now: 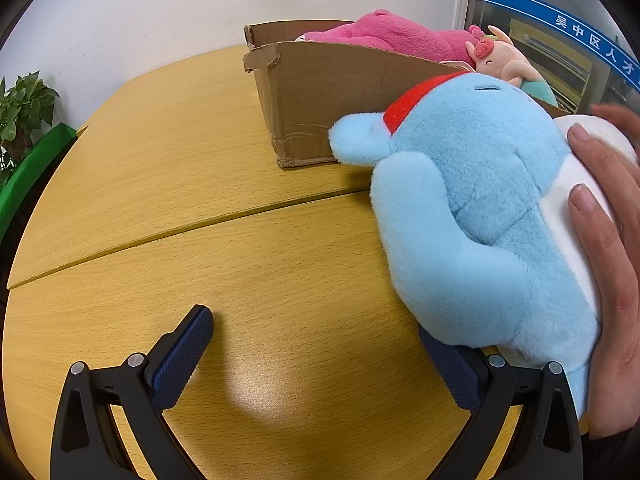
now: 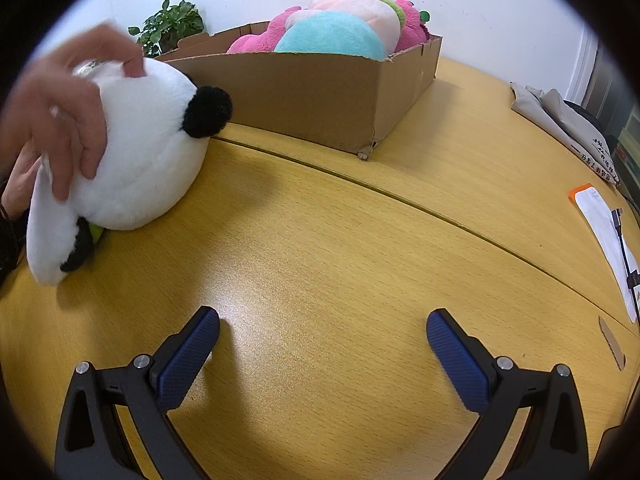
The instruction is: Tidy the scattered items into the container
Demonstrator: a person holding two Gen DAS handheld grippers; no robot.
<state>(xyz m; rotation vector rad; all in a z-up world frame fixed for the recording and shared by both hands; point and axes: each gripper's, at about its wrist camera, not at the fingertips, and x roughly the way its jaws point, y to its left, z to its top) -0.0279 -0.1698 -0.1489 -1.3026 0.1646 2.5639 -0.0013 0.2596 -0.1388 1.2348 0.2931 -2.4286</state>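
light blue plush fills the right side of the left wrist view: a blue plush toy (image 1: 472, 216) with a red collar and a white belly lies on the yellow wooden bench (image 1: 200, 208), its snout close to the near wall of the cardboard box (image 1: 320, 96). a bare hand (image 1: 608, 248) presses on its white belly from the right. the left tool (image 1: 316, 344) hovers low over the bench with its blue-padded fingers spread wide and nothing between them; the right finger's tip is hidden under the toy's lower edge, and whether it touches i cannot tell.

in the right wrist view a white panda plush (image 2: 136, 152) with black ears rests on the bench (image 2: 340, 240) just in front of the box (image 2: 320, 96), and a bare hand (image 2: 60, 108) grips it from the left. the right tool (image 2: 323, 336) is also spread wide and empty, well apart from the panda.

inside the box lie a pink plush (image 1: 392, 38), a small peach doll (image 1: 500, 60) and a teal plush (image 2: 332, 38). a potted plant (image 2: 170, 26) stands behind the box, and a folded grey garment (image 2: 568, 128) and a white paper (image 2: 604, 224) lie at the bench's right.
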